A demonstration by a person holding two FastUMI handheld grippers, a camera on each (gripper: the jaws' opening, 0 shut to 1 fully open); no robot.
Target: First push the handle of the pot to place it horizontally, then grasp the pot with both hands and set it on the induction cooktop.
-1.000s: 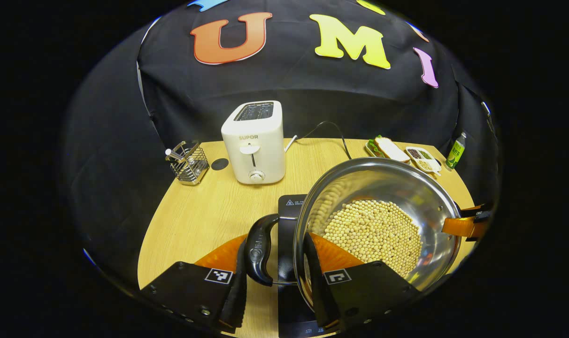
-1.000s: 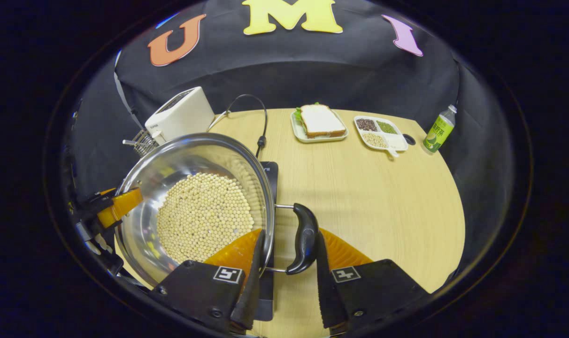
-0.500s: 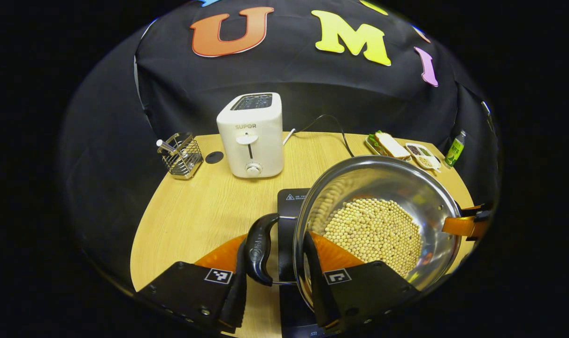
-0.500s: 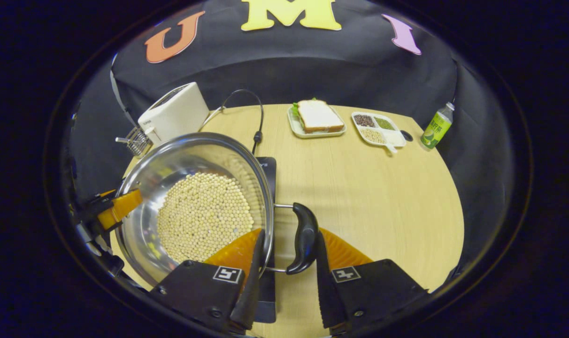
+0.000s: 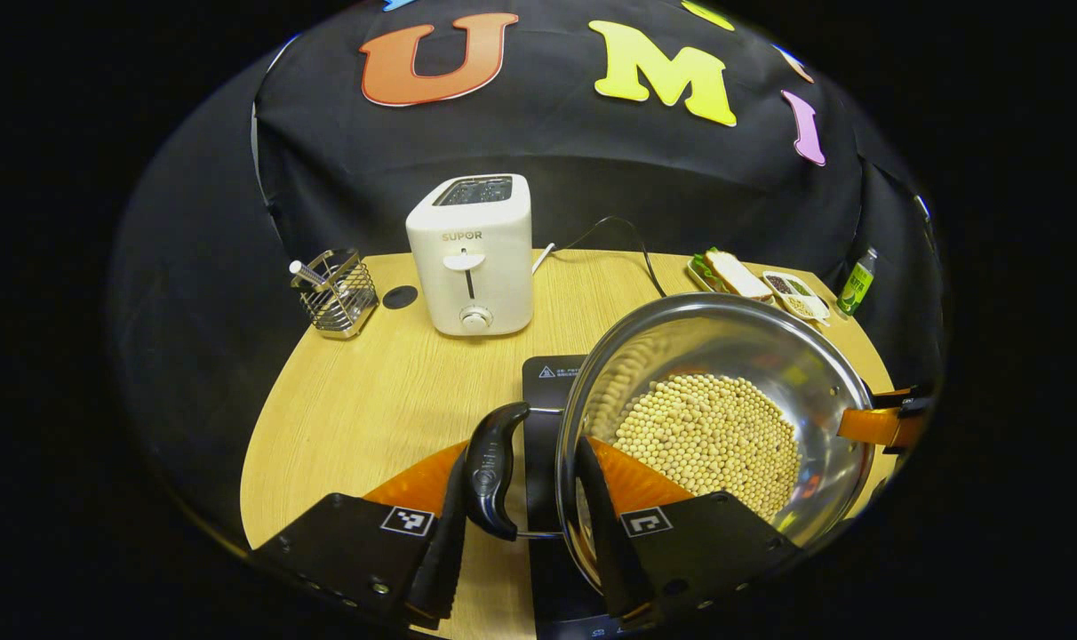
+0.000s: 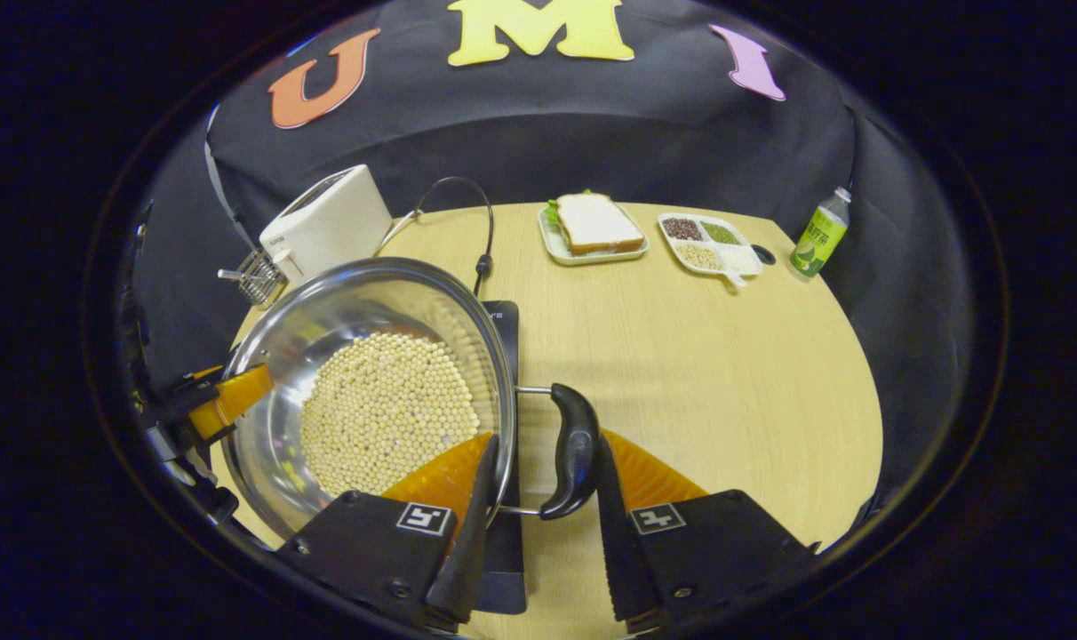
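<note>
Wooden table (image 6: 725,373) carries everything, with one steel pot (image 5: 725,356) of beans over the black induction cooktop (image 5: 543,382); whether its base rests there is hard to tell. Behind the pot stand one white toaster (image 5: 472,253), one sandwich plate (image 6: 592,233), one divided dish (image 6: 707,244), one wire rack (image 5: 332,289) and one green bottle (image 6: 818,236). Left gripper (image 5: 521,524) straddles the pot's left handle (image 5: 490,467) and rim, seemingly clamped. Right gripper (image 6: 538,524) likewise brackets the right handle (image 6: 574,449).
</note>
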